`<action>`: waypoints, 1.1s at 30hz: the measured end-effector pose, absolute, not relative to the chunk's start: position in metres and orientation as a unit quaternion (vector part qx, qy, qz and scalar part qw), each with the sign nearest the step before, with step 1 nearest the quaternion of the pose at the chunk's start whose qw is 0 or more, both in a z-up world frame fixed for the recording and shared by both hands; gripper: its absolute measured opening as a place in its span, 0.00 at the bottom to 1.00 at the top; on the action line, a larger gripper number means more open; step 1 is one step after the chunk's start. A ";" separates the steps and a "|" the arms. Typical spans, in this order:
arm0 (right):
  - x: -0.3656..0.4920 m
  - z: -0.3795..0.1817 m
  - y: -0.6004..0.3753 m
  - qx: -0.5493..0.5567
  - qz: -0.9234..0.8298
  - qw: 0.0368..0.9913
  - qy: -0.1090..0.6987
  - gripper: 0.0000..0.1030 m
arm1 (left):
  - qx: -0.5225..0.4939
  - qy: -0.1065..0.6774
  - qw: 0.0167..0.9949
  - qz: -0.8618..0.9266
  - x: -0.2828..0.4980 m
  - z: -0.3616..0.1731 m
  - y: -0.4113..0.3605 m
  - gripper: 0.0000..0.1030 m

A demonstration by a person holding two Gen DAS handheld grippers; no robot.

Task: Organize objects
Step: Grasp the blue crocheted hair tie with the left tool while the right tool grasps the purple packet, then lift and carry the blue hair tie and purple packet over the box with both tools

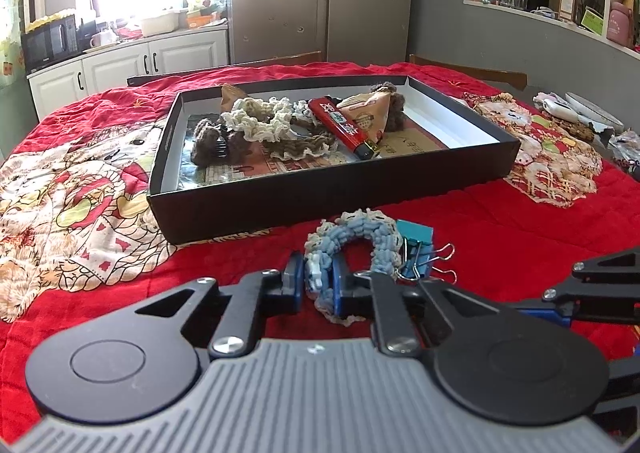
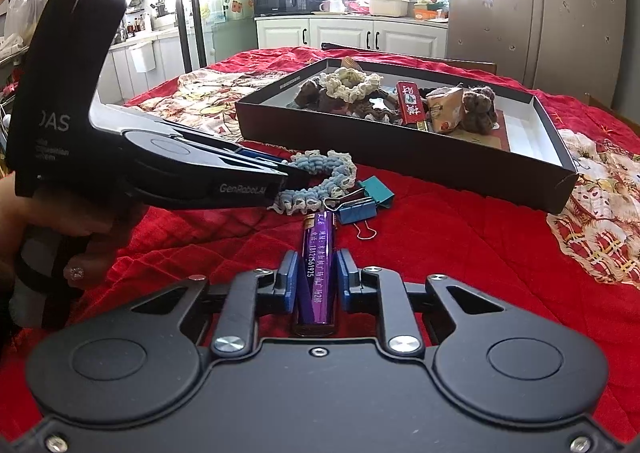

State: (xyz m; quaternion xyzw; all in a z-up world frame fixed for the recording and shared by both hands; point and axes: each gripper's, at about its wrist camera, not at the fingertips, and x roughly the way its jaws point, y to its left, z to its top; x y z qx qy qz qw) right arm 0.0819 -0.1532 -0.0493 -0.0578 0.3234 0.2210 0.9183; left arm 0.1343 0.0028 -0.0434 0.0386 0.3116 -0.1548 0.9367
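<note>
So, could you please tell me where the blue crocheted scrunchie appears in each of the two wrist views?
Left wrist view: the blue crocheted scrunchie sits low at centre, its near side between the left gripper jaws.
Right wrist view: it lies left of centre, at the tip of the left gripper.
Shared landmark: the teal binder clip lies beside it, before the black box.

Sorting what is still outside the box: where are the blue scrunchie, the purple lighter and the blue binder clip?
blue scrunchie [image 1: 380, 227]: left wrist view, top of its loop.
purple lighter [image 2: 318, 265]: right wrist view, middle of its printed body.
blue binder clip [image 2: 358, 211]: right wrist view, its blue body.
</note>
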 end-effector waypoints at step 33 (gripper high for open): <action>0.077 -0.035 -0.165 -0.028 0.235 0.926 0.293 0.19 | 0.004 0.260 0.955 -0.145 0.123 -0.013 0.023 0.16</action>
